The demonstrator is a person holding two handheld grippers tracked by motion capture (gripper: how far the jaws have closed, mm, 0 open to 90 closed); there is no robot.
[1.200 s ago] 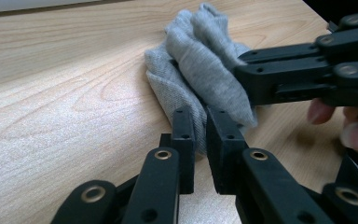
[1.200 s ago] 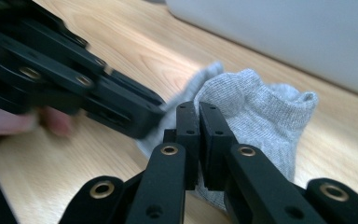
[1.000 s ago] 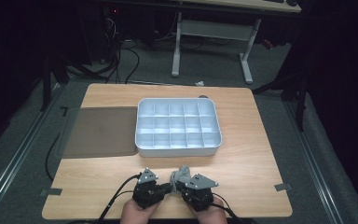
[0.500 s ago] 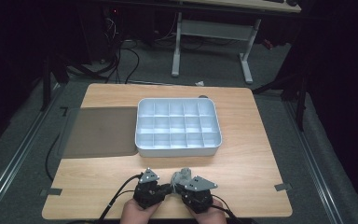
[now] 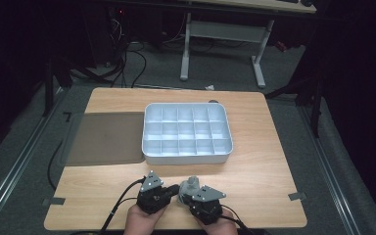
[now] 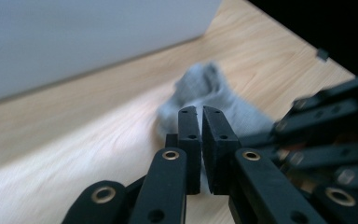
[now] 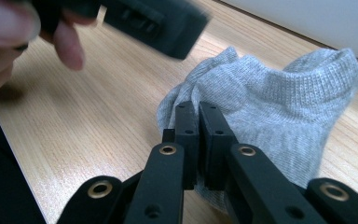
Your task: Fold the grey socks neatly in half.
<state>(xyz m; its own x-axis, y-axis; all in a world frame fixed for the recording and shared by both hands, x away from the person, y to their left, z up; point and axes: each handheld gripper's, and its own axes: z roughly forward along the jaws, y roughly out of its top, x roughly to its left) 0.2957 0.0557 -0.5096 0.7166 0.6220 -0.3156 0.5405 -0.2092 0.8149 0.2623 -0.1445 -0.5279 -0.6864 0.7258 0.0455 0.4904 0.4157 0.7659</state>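
Observation:
A small grey sock (image 5: pixel 191 183) lies bunched on the wooden table near its front edge, between my two grippers. My left gripper (image 5: pixel 175 188) points right at it. Its jaws have just been closing and now stand almost together, with the blurred sock (image 6: pixel 205 86) at their tips (image 6: pixel 200 112). From the right, my right gripper (image 5: pixel 182 196) meets the same sock. Its jaws (image 7: pixel 197 106) are shut on a fold of the knitted fabric (image 7: pixel 284 102), which drapes around them.
A white tray (image 5: pixel 186 157) divided into several compartments stands just beyond the sock in mid-table. A dark mat (image 5: pixel 107 137) lies to its left. The left hand (image 7: pixel 9 28) and its gripper body (image 7: pixel 154 18) hang close above the right gripper's jaws.
Both hands stay at the table's front edge. The left gripper has shifted slightly against the sock; the right has not moved.

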